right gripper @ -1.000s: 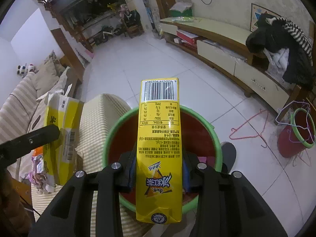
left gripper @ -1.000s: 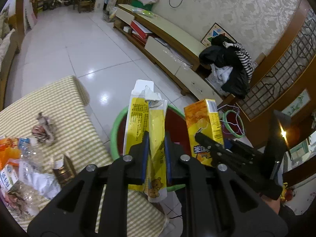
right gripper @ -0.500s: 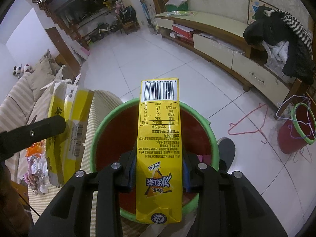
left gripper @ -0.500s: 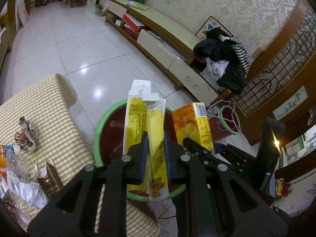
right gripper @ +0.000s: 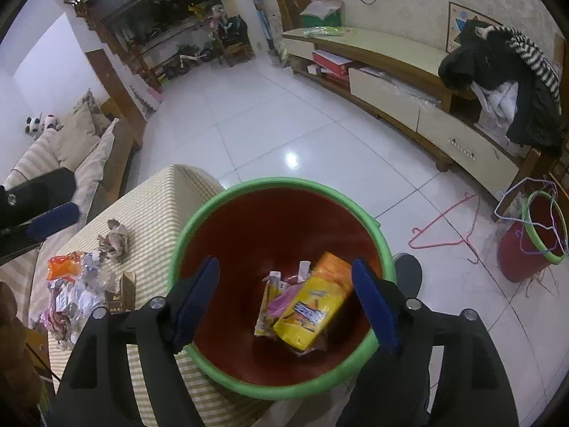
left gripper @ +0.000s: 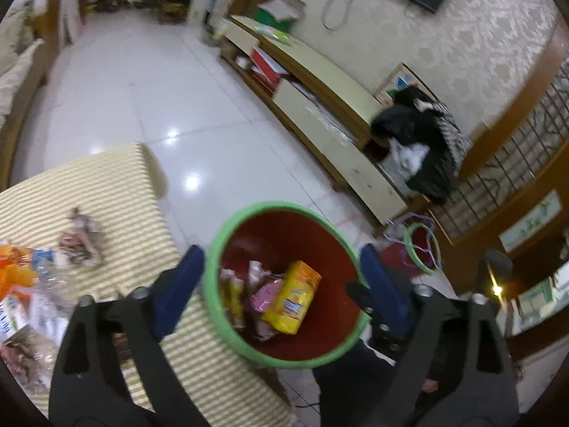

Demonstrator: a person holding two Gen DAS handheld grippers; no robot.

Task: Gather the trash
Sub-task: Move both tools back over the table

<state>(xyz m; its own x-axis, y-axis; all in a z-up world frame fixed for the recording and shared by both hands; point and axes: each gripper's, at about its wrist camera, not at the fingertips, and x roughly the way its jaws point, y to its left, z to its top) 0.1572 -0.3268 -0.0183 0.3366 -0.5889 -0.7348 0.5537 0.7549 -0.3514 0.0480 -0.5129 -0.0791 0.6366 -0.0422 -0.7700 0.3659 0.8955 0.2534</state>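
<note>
A red bin with a green rim [left gripper: 227, 227] [right gripper: 199, 210] stands beside the striped table. Both my grippers hover over it, open and empty. My left gripper [left gripper: 281, 267] spans the bin's mouth. My right gripper [right gripper: 284, 277] does the same. In the bin lie a yellow-orange snack box [left gripper: 290, 297] [right gripper: 313, 302], a flattened yellow carton [left gripper: 233, 297] [right gripper: 265, 311] and pink wrappers [left gripper: 263, 295]. More trash stays on the table: a crumpled wrapper [left gripper: 81, 238] [right gripper: 115, 240], a brown carton [right gripper: 122, 291], and a heap of plastic and paper [left gripper: 25, 284] [right gripper: 74, 291].
The striped tablecloth [left gripper: 89, 185] [right gripper: 156, 199] ends just left of the bin. A TV cabinet [left gripper: 320, 106] [right gripper: 391, 74] with dark clothes lines the far wall. A second small red bin with hangers [left gripper: 419, 245] [right gripper: 533, 238] stands on the tiled floor.
Both grippers opened. The yellow carton from the left and the yellow-orange box from the right dropped into the bin.
</note>
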